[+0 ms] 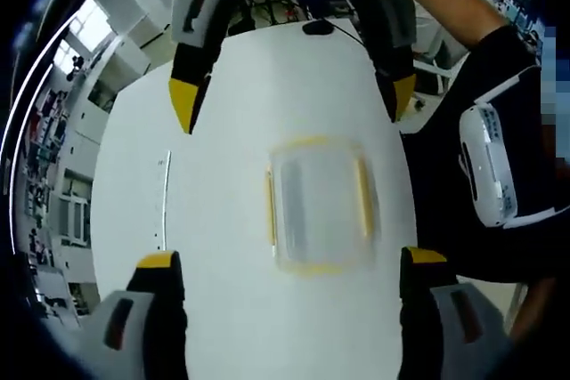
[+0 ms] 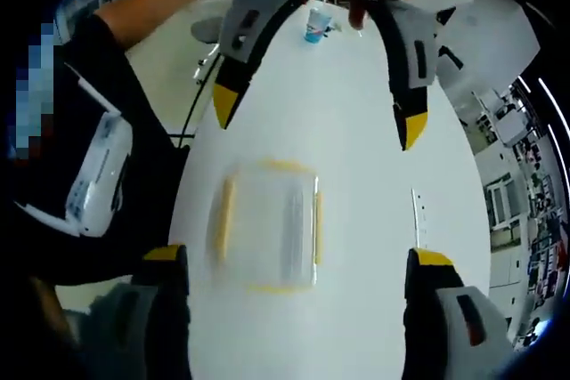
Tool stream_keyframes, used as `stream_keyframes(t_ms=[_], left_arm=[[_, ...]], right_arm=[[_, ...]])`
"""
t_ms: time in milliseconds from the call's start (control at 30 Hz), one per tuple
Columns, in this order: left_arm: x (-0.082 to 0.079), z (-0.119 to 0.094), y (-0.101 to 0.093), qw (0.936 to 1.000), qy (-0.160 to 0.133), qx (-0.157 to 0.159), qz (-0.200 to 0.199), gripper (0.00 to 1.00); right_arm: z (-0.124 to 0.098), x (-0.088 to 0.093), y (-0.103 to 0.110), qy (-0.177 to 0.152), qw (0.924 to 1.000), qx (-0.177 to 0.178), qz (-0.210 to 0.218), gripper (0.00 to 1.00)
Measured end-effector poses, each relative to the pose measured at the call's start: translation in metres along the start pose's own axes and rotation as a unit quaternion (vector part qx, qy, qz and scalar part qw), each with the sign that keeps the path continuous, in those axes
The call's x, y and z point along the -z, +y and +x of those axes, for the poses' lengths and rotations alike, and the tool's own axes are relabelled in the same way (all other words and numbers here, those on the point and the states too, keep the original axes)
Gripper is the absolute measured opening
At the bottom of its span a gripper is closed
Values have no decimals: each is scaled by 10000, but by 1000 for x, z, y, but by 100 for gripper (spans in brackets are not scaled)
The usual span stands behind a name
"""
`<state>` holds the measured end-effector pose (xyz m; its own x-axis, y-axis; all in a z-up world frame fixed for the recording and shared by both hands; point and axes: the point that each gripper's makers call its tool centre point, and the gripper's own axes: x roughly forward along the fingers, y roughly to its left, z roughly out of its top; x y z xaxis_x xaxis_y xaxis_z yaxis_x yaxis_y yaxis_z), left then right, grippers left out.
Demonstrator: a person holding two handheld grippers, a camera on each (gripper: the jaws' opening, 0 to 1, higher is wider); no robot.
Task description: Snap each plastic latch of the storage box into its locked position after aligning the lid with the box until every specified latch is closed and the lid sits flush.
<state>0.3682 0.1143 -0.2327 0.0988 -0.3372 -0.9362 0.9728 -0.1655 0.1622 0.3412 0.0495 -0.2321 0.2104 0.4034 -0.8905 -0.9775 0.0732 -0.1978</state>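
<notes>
On the white surface [image 1: 240, 327], clear storage box [image 1: 319, 206] with yellow latches [image 1: 363, 195], lid seemingly on; left gripper [image 1: 289, 260] and right gripper [image 2: 298, 260] both hover agape, empty; next, likely descend onto a latch.

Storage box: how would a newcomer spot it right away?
Start at the white table. The storage box lies flat near its middle, between both open grippers. It is clear plastic with yellow latches along its edges, unlike the thin white strip beside it.

Storage box [image 1: 321, 206] on white table [image 1: 223, 166]
</notes>
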Motion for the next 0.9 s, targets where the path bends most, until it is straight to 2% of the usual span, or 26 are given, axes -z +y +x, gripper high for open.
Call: stream_keyframes(t_ms=[167, 467, 900], left_arm=[[-4, 5, 1, 10000, -54, 8, 19, 100], [4, 36, -3, 9997, -138, 202, -4, 100], [2, 63, -8, 9987, -338, 392, -29, 100]], right_arm=[[5, -4, -1, -45, 10000, -15, -43, 100], [39, 4, 5, -1, 9996, -275, -5, 100], [56, 11, 10, -9, 9990, -425, 96, 100]])
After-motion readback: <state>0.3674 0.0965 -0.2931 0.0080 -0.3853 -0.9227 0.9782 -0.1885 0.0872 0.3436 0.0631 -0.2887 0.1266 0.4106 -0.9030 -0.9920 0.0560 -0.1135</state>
